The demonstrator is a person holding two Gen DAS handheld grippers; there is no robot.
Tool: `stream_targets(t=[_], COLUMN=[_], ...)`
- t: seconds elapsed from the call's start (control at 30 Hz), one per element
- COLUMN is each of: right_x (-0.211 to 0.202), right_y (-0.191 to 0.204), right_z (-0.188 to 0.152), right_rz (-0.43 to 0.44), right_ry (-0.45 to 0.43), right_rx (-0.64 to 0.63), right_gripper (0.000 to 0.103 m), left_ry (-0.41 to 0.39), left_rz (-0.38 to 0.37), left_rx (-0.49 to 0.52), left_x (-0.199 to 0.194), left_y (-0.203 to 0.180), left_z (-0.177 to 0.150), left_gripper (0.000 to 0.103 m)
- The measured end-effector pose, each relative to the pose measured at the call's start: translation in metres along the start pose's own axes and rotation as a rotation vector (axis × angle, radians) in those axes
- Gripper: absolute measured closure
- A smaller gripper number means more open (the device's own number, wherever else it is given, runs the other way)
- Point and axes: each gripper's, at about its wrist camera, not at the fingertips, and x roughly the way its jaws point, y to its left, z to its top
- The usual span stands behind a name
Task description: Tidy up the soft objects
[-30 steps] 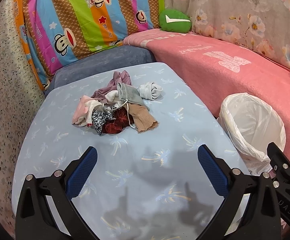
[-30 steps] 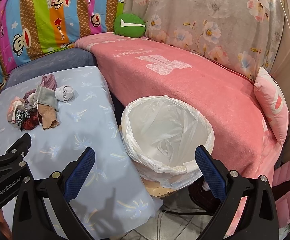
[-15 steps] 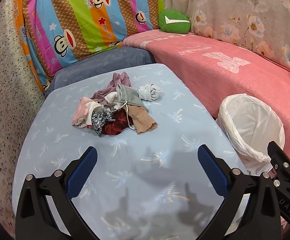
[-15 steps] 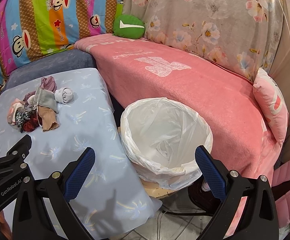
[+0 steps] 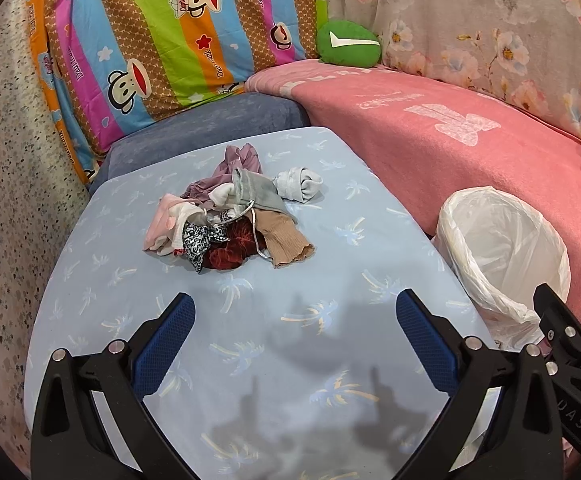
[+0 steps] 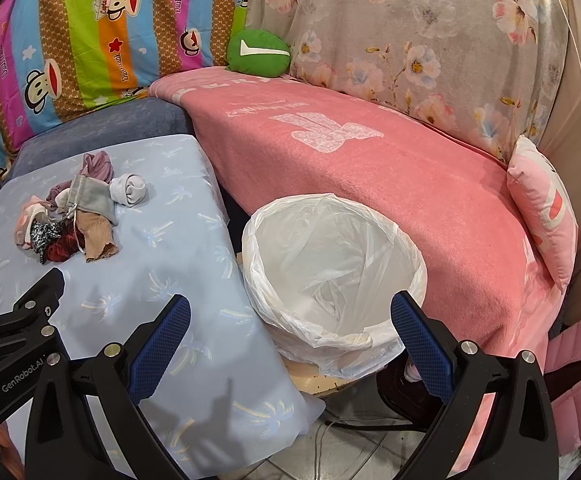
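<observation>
1. The pile of soft items lies toward the table's far edge, straight ahead of the left gripper
2. Both grippers gape, empty
3. The right gripper faces the lined bin, off the table's right edge; the left is nearer the pile

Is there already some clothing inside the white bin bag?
No, the white bin bag shows only its own crumpled plastic inside; the pile of soft items lies on the blue table.
</observation>
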Motion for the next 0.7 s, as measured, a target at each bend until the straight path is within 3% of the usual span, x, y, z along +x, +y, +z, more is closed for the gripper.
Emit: stream_targets(t=[0.7], right_x=[0.0011], right_y=[0.0005], right_z=[-0.0043], right_rz=[-0.005], right_ry=[0.0], right_rx=[0.005], right_gripper=[0.005], left_ry=[-0.002], left_rz=[-0.001], left_rx=[-0.002], left_x=[-0.0006], left_y=[-0.0007], left_z=[-0.001], left_gripper=[0.007])
